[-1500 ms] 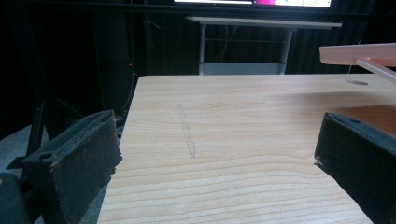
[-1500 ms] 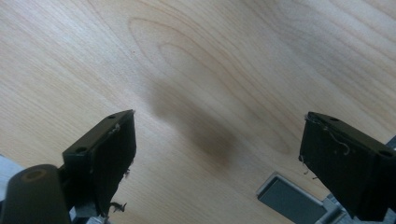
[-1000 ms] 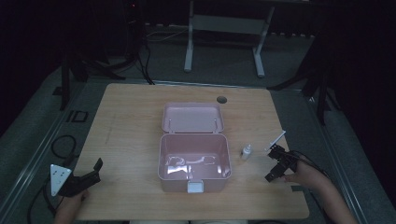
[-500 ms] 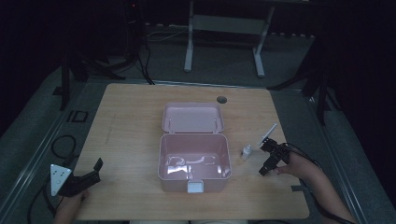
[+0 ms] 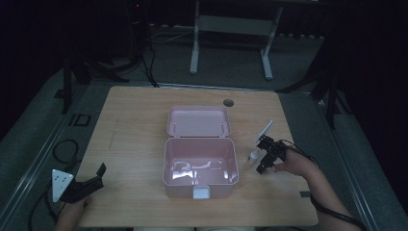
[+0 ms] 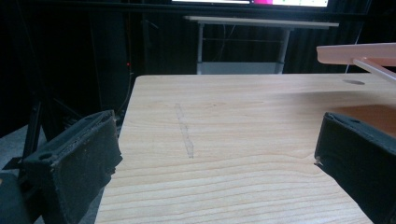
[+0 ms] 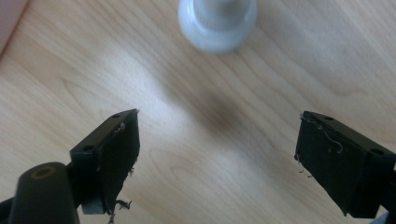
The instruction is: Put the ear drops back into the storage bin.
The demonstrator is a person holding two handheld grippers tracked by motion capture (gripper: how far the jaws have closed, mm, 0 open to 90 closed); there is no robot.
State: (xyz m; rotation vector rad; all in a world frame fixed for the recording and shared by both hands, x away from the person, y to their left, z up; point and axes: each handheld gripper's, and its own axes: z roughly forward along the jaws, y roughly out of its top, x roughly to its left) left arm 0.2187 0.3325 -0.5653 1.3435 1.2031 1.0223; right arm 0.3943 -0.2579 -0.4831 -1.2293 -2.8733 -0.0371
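An open pink box (image 5: 200, 179) sits mid-table with its lid (image 5: 198, 121) laid back. Just right of it stands a small white bottle (image 5: 253, 156), seen close from above as a white bottle (image 7: 217, 19) in the right gripper view. My right gripper (image 5: 263, 155) hovers beside it, open, with both jaws spread wide over bare wood and the bottle just ahead of them. My left gripper (image 5: 95, 177) rests at the table's front left corner, open, nothing between its jaws. The pink lid's edge (image 6: 357, 53) shows at the far right of the left gripper view.
The wooden table (image 5: 134, 139) has a round cable hole (image 5: 228, 102) behind the box. A faint pencil line (image 6: 184, 130) marks the wood ahead of the left gripper. Metal stand legs (image 5: 231, 45) and cables lie on the dark floor beyond.
My right gripper has moved left and forward toward the white bottle, ending beside it. The left gripper has stayed still.
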